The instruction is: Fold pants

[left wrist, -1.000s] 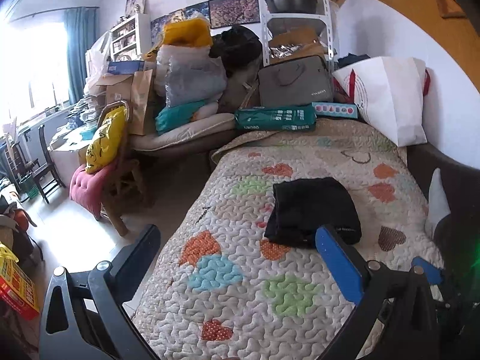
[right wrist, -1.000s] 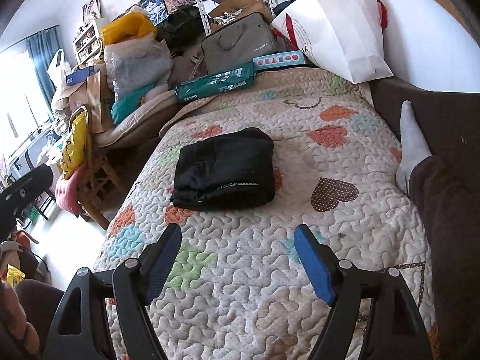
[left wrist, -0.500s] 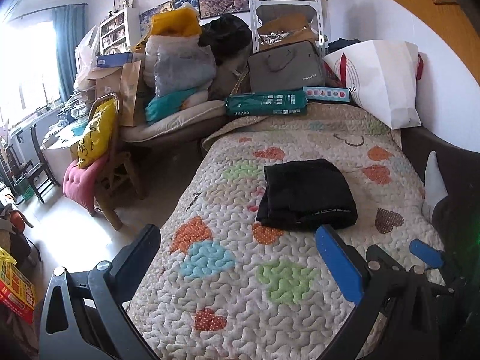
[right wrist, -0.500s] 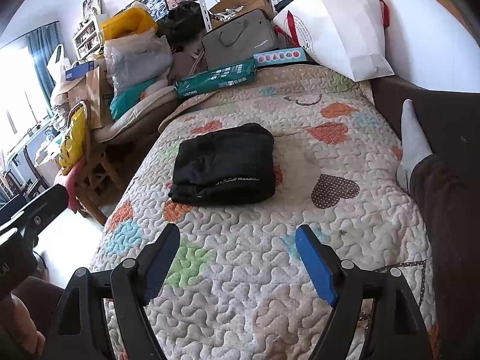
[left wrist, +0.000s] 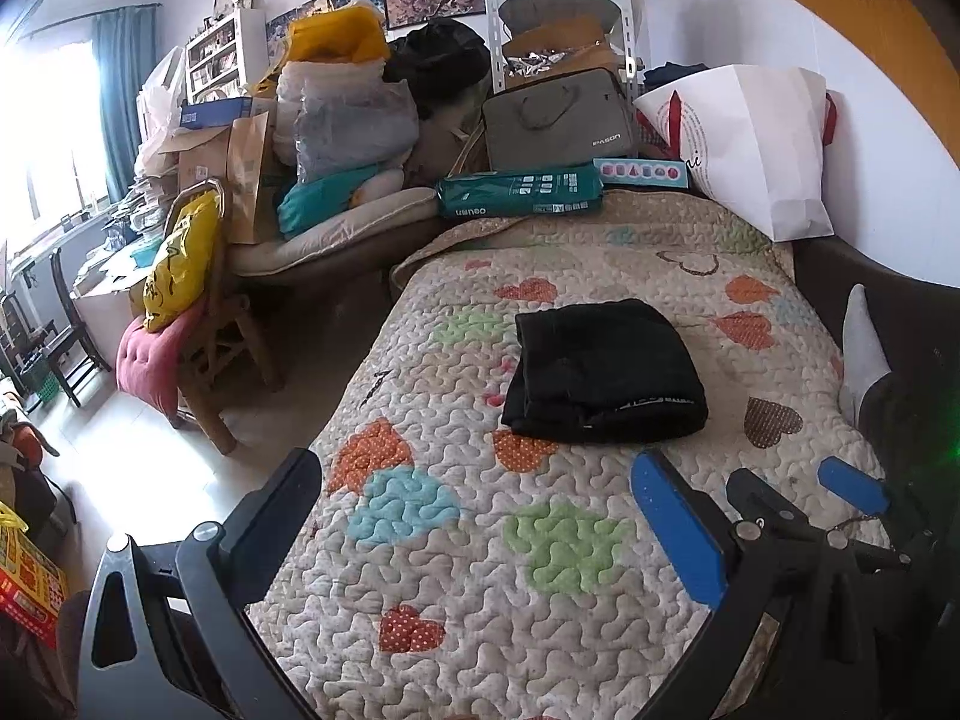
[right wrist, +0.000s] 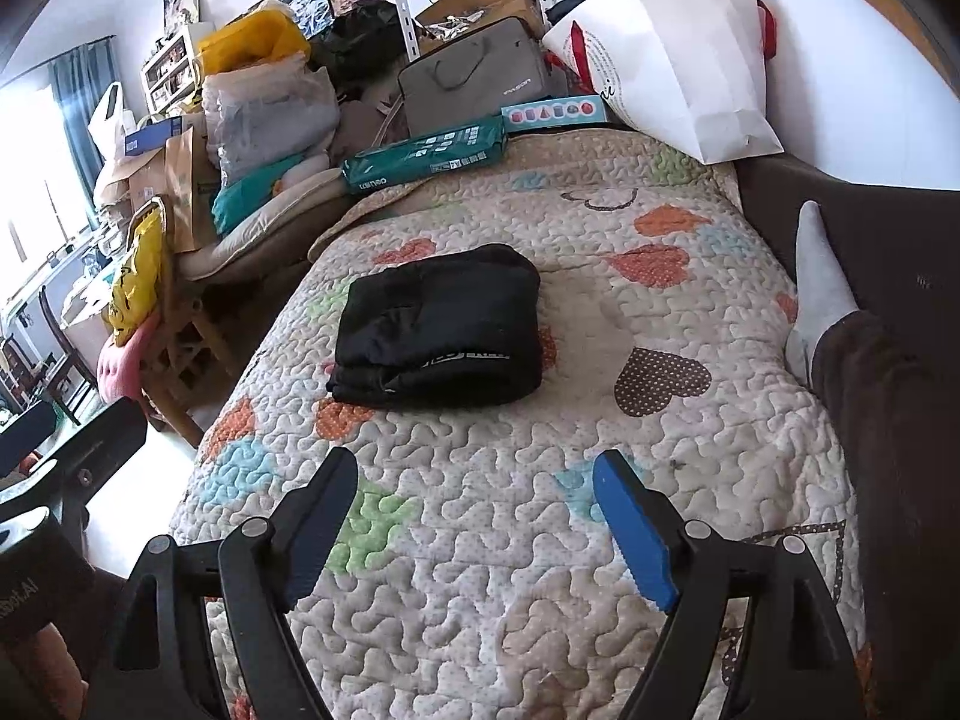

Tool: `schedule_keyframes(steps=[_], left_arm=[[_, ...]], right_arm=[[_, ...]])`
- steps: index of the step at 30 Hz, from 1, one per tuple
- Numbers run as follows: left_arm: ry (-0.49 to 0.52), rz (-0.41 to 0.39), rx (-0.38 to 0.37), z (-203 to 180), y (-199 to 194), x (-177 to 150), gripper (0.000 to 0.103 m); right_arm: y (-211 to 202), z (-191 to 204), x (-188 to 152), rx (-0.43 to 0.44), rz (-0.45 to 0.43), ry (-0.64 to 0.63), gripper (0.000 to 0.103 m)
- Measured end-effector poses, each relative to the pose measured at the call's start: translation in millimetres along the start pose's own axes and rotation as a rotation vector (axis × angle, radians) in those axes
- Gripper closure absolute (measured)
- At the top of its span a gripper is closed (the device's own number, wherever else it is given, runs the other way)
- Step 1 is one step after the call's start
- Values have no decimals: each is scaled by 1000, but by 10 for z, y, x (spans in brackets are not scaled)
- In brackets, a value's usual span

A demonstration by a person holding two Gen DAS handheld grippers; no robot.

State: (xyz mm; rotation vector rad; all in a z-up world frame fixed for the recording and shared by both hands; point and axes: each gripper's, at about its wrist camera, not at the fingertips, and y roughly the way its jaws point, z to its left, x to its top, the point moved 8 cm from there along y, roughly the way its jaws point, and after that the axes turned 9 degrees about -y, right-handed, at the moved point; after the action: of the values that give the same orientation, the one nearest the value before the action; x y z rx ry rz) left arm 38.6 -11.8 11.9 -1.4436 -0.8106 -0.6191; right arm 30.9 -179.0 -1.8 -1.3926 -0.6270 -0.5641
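Black-framed left gripper [left wrist: 480,516] and right gripper [right wrist: 474,510], blue-padded fingers [right wrist: 630,525], silver pivot screws; grey sock [right wrist: 819,282], dark trouser leg [right wrist: 888,450].

Both claws have moved back from the folded black pants [left wrist: 603,381], toward the near edge of the bed [left wrist: 456,600]. In the left view the pants are now farther from the left claw [left wrist: 480,516], with more quilt between them.

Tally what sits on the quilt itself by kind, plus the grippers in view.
Folded black pants: 1
Socked foot: 1
Open grippers, left and right: 2
Total: 4, counting only what rests on or hovers over the quilt.
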Motion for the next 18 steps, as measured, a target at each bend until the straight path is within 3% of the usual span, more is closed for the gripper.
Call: schedule_keyframes(steps=[18], left_arm=[[-4, 38, -20, -13, 72, -107, 0]], right_arm=[[47, -2, -36, -17, 19, -12, 16]])
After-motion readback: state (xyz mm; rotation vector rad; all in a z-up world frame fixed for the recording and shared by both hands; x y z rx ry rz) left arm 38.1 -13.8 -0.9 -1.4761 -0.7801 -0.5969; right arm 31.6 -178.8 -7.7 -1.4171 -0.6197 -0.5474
